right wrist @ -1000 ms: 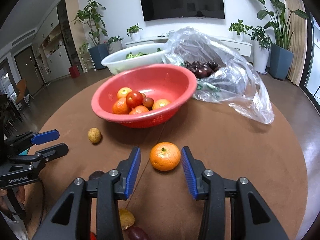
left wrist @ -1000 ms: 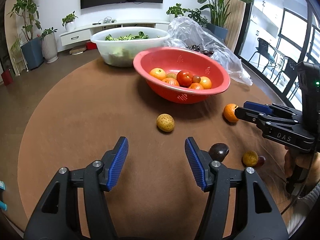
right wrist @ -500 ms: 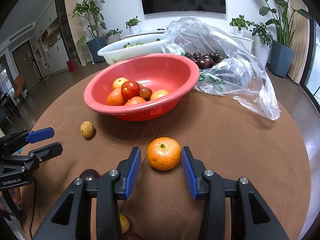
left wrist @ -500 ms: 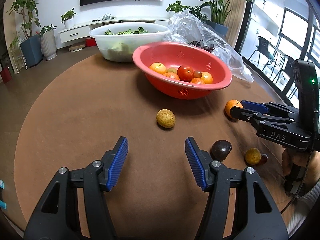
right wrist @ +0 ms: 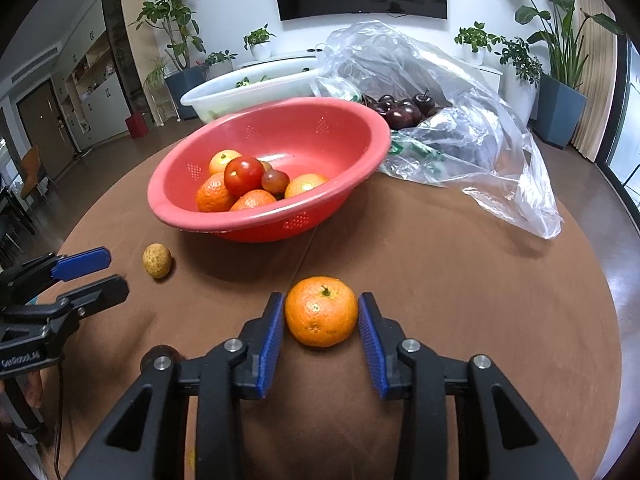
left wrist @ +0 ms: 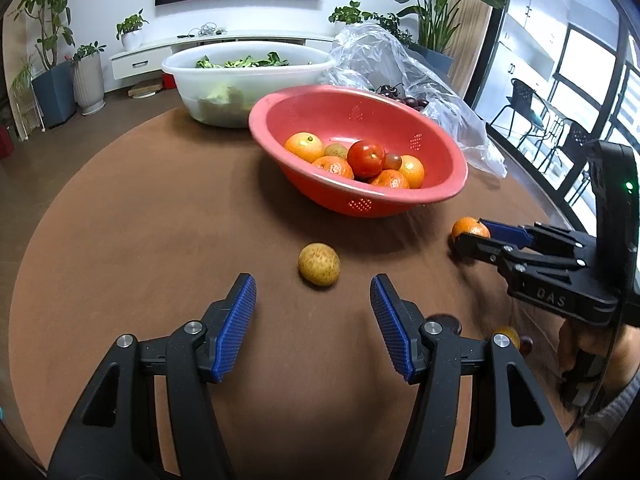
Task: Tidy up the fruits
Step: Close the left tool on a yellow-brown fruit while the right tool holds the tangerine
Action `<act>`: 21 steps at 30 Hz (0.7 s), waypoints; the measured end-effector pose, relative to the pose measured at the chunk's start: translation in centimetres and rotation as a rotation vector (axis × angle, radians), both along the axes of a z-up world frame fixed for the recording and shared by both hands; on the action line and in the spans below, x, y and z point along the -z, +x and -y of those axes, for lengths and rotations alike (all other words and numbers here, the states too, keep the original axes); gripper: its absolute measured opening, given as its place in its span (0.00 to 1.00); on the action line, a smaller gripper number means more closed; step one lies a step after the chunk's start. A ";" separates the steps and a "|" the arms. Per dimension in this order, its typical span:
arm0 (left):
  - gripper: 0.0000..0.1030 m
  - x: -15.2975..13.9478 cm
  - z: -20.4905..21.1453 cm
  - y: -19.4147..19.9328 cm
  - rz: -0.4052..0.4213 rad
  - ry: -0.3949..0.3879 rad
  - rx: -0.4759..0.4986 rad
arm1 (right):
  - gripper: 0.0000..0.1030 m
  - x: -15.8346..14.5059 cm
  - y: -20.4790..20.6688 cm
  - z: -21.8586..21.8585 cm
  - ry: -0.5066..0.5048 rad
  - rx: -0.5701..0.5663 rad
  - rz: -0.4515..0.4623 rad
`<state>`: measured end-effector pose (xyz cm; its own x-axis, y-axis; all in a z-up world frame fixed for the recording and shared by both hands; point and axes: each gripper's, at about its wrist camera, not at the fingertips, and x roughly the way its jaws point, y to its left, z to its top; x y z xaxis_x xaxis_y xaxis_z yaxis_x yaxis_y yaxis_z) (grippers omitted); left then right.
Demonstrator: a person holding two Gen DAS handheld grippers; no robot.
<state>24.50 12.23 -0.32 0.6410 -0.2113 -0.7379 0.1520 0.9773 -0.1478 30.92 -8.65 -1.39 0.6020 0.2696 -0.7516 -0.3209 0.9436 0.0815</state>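
Note:
A red colander bowl holds oranges and tomatoes in the middle of the round brown table. A loose orange sits on the table between the blue pads of my right gripper. Its jaws are closing and both pads meet the orange's sides. From the left wrist view that right gripper reaches in from the right with the orange at its tips. My left gripper is open and holds nothing. A speckled yellow-brown fruit lies just beyond its fingertips.
A dark fruit, a small yellow fruit and a small dark-red one lie near the table's front right. A white tub of greens and a clear plastic bag of cherries stand behind the bowl.
The right gripper's jaws have narrowed onto the orange. The left gripper has moved forward, bringing the speckled fruit nearer to its fingertips.

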 end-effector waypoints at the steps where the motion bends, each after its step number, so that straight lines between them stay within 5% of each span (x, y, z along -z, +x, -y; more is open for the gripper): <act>1: 0.56 0.1 0.1 0.2 -0.002 -0.001 0.000 | 0.38 0.0 0.0 0.0 0.002 0.000 -0.001; 14: 0.55 1.4 1.5 3.5 -0.038 -0.004 0.042 | 0.39 0.0 0.3 0.3 0.035 0.008 -0.012; 21: 0.30 1.9 2.3 4.0 -0.053 0.009 0.069 | 0.39 0.0 0.3 0.3 0.035 0.008 -0.012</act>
<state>28.53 9.95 -2.20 0.5852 -0.2466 -0.7725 0.2107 0.9662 -0.1488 31.18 -9.00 -1.43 0.5955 0.2914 -0.7486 -0.3122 0.9426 0.1186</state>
